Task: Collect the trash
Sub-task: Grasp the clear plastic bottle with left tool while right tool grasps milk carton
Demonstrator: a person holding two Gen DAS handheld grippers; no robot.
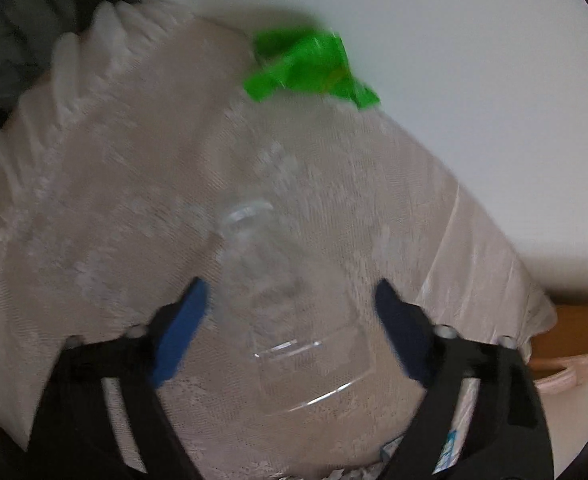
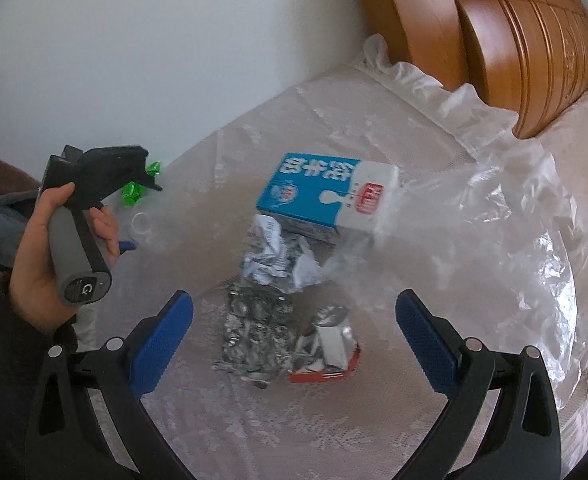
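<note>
Currently left gripper [image 1: 290, 308] points down over a clear plastic bottle [image 1: 270, 280] lying on the lace-covered surface [image 1: 114, 200]; jaws apart, bottle between the blue pads [image 1: 182, 332], contact not clear through the blur. Green wrapper [image 1: 310, 68] sits at the cloth's far edge by the wall. Right gripper [image 2: 294, 328] is released, holding nothing, above crumpled foil [image 2: 250, 332]. Blue-white milk carton [image 2: 326, 196] lies mid-surface, touching the clear plastic bag [image 2: 494, 232] toward the wooden headboard [image 2: 494, 40]. Left hand [image 2: 46, 248] grips its handle.
</note>
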